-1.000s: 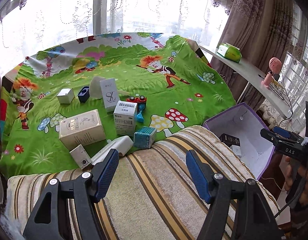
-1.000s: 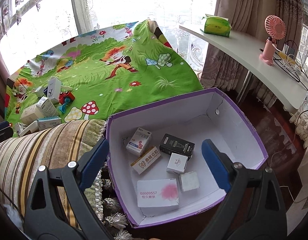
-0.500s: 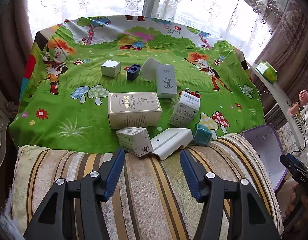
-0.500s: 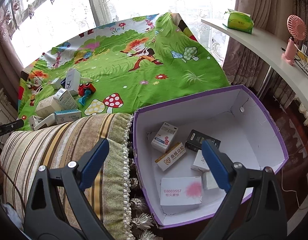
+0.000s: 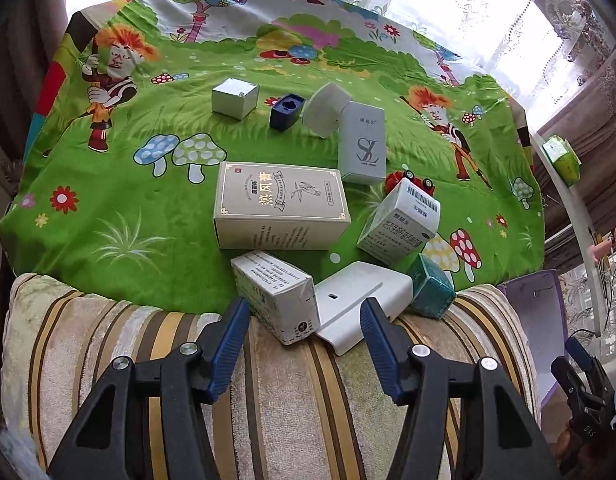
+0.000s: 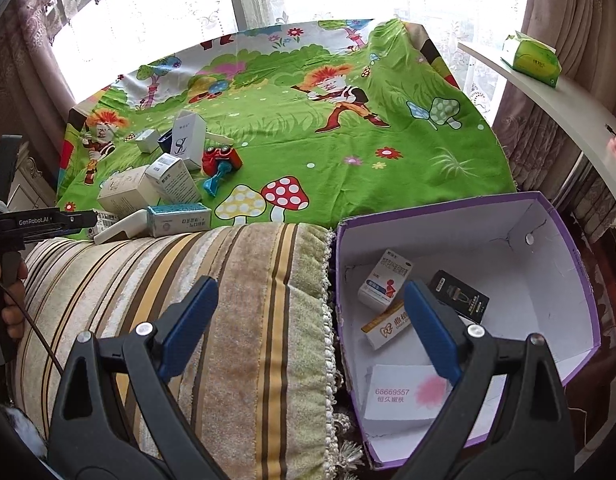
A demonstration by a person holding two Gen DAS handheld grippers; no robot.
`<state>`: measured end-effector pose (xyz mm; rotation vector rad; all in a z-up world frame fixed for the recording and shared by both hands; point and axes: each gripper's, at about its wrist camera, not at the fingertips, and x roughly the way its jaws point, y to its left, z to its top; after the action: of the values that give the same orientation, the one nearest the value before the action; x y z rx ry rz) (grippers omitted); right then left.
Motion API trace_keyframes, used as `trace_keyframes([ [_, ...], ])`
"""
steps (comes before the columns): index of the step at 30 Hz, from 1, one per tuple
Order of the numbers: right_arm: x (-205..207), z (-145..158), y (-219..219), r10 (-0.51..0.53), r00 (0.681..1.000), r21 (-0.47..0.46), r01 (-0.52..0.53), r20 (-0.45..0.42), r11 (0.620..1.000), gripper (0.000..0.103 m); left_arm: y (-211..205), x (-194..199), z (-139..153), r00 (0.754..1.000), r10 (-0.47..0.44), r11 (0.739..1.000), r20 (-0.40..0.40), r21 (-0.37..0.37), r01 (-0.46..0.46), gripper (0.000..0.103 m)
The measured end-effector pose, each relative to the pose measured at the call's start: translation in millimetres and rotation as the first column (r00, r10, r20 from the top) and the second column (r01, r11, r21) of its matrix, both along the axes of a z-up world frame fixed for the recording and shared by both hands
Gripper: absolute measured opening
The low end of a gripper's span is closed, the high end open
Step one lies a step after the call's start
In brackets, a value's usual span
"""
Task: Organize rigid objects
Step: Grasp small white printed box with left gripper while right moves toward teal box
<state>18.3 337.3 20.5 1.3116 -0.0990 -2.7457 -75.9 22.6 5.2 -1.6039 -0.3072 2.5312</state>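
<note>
I am at the pick step of the clear-up, lining up my left gripper (image 5: pixel 304 320) on the nearest piece of the clutter. Its blue jaws stand partly apart with nothing between them; they have just been closing a little. Just ahead of the tips, where the green cartoon-print sheet (image 5: pixel 120 184) meets the striped velvet cushion (image 5: pixel 308 400), lies the small white cardboard carton with green print (image 5: pixel 274 294), touching the white plastic stand (image 5: pixel 359 300) on its right. Behind them sits the large beige box with Chinese lettering (image 5: pixel 280 208).

My right gripper (image 6: pixel 309 316) hangs wide and empty, 1 jaw over the cushion, the other over the purple-rimmed white cardboard bin (image 6: pixel 547 248), which already holds several boxes.

Next, I judge, I must push the left tips forward and down to straddle the carton's short sides. The stand crowds the right jaw, so I could nudge it.
</note>
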Motion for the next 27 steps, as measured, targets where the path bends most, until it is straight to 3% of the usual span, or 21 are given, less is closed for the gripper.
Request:
trace_keyframes([
  [10,-18.3,3.3,-35.0,0.092,0.996,0.004,-0.092,0.013,0.996,0.095,-6.9,-12.2,-15.6,0.998,0.022,1.000,0.067,0.000,-0.022,0.039],
  [18,-34.0,3.4,-61.7,0.146,0.988,-0.004,-0.146,0.041,0.989,0.095,-23.1,-9.5,-18.3,0.996,0.055,0.998,0.073,0.016,-0.057,0.031],
  [27,-56.4,-5.1,-90.9,0.183,0.979,0.018,-0.185,0.091,0.982,0.095,-30.4,-4.6,-18.3,0.997,0.033,0.997,0.063,0.071,-0.038,0.026],
])
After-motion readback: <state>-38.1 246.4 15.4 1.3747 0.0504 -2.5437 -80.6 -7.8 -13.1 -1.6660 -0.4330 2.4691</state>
